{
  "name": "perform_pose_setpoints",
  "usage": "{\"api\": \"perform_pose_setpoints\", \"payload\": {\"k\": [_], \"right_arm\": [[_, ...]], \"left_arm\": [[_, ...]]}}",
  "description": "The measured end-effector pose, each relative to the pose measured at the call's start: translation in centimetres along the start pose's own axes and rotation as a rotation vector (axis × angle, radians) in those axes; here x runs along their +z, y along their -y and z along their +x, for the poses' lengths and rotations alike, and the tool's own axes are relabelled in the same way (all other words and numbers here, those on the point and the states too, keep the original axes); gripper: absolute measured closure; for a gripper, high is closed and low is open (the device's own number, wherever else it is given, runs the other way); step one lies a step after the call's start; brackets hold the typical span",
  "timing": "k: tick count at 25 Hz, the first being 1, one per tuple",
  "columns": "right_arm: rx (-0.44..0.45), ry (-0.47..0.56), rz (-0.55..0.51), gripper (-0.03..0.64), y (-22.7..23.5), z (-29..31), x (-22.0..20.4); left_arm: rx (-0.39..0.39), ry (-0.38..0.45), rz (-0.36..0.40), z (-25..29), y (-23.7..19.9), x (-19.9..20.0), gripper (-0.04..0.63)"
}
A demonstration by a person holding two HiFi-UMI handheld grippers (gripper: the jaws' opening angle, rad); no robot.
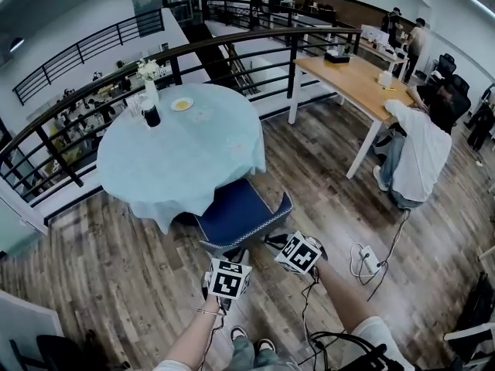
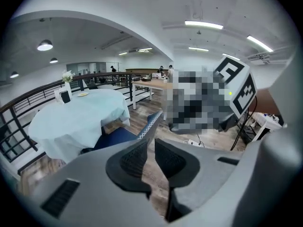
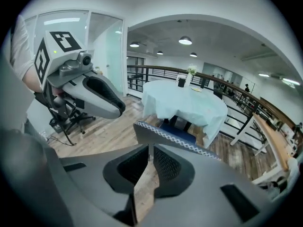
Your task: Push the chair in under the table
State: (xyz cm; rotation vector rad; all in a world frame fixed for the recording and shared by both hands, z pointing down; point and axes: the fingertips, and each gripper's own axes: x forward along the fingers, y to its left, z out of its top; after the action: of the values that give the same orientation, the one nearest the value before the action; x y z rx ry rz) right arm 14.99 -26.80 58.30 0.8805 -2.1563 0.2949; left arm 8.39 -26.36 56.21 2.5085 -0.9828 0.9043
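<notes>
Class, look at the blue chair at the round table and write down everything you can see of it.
The chair has a dark blue seat and a low grey back edged with white zigzag trim. It stands upright on the wood floor, seat partly tucked under the pale blue tablecloth, back facing away from it. Its legs are mostly hidden. The left gripper and right gripper do not hold it.

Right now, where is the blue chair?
In the head view the chair sits low in the middle, at the near edge of the round table. Its seat is partly under the hanging cloth and its back faces the person.
</notes>
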Motion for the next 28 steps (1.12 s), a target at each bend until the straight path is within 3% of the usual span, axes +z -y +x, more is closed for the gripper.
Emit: {"api": "perform_pose_setpoints", "payload": {"k": [6,12,18,28], "right_arm": [[-0.077,0.021,0.078,0.584,-5.1,-1.7,-1.5],[-0.176,0.093,0.219,0.589,-7.0,-3.3,-2.0],[-0.201,0.133,0.386,0.591,-9.0,-4.5,-2.4],[-0.276,0.199,0.522,0.597,-12.1,-5.8,-2.0]], "left_arm": [[0.013,-0.011,-0.042,-2.4,2.4,-2.6,0.559],[0.044,0.017,-0.117,-4.7,3.7,-4.6,0.591],[0.048,0.049,-0.21,-6.4,4.7,-6.4,0.592],[0.081,0.107,-0.236,-9.4,5.3,-7.0,0.592]]}}
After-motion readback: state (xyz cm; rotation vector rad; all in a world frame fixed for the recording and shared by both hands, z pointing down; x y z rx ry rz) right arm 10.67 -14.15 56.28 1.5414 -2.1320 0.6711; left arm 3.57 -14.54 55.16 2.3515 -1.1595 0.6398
